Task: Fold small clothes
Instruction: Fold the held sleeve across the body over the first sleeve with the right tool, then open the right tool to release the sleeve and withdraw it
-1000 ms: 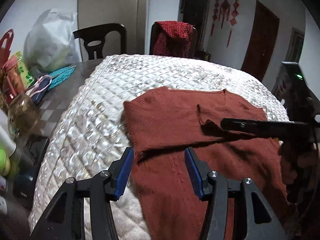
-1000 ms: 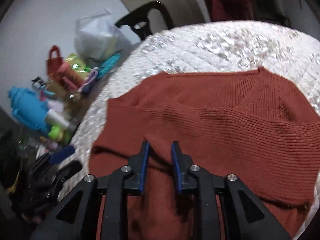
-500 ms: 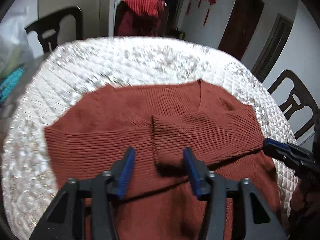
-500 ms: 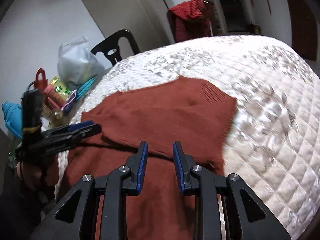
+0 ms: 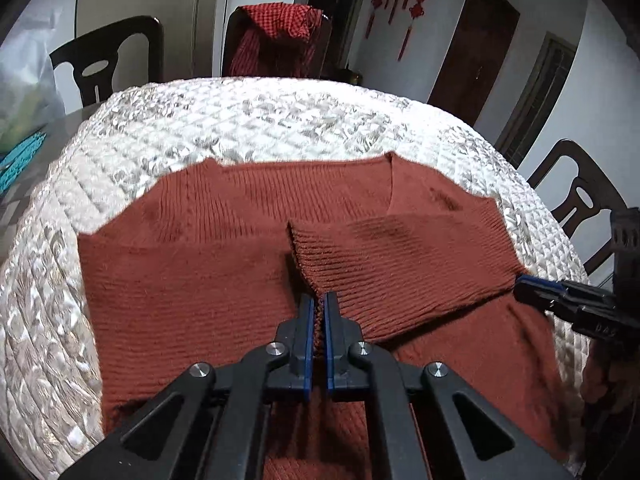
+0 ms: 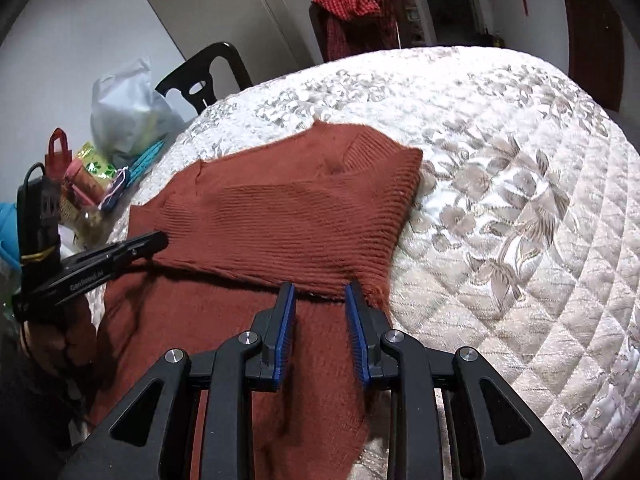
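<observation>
A rust-red knit sweater (image 5: 192,276) lies flat on the quilted white tablecloth (image 5: 256,120), its right sleeve (image 5: 400,268) folded across the chest. My left gripper (image 5: 319,300) is shut on the cuff end of that sleeve. In the right wrist view the sweater (image 6: 280,216) fills the middle, and my right gripper (image 6: 320,292) is open, its blue pads straddling the sleeve's lower edge near the sweater's right side. The left gripper also shows in the right wrist view (image 6: 156,240), and the right gripper shows in the left wrist view (image 5: 524,284).
Dark chairs (image 5: 108,64) stand behind the table, one draped with a red checked cloth (image 5: 276,36). Another chair (image 5: 580,196) is at the right. A plastic bag (image 6: 128,116), a red bag (image 6: 58,156) and bottles crowd the table's left end.
My left gripper has moved forward and closed on the sleeve's cuff. My right gripper has opened wider and shifted to the sleeve's lower edge at the sweater's right side.
</observation>
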Motion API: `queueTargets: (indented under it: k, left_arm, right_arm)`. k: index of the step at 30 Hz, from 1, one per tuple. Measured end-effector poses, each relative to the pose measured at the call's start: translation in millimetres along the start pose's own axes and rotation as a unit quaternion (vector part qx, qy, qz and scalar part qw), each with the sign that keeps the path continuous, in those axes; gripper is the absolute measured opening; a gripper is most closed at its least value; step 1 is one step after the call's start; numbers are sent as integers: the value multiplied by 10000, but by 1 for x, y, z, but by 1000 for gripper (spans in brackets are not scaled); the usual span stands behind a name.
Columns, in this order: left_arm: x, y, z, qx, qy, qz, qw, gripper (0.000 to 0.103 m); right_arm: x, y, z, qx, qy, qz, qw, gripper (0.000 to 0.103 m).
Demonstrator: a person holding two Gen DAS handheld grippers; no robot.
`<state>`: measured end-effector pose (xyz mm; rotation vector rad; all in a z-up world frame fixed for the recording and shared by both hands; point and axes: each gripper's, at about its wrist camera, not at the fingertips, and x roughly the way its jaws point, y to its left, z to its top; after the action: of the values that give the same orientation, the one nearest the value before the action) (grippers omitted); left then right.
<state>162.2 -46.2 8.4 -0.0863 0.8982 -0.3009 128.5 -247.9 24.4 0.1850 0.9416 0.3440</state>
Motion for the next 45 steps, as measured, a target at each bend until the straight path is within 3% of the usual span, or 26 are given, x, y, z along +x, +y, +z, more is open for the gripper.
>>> queueTargets:
  k: [7, 17, 24, 32, 45]
  left_arm:
    - [-7, -6, 2, 178, -166, 290, 9993, 7]
    - [-22, -15, 16, 495, -490, 914, 9934, 7]
    - [-9, -31, 26, 766, -504, 947, 9913, 7]
    - [25, -33, 19, 840, -185, 1000, 9913, 8]
    - [2, -30, 6, 790, -202, 1011, 9915, 7]
  right_arm:
    - [-11, 3, 9, -42, -289, -20, 9996, 26]
    - [6, 4, 36, -231, -279, -272, 9990, 26]
    - [20, -6, 52, -187, -278, -459, 9984, 26]
    - [33, -14, 53, -225, -199, -596, 9978, 26]
    - [5, 4, 28, -487, -213, -655, 9964, 25]
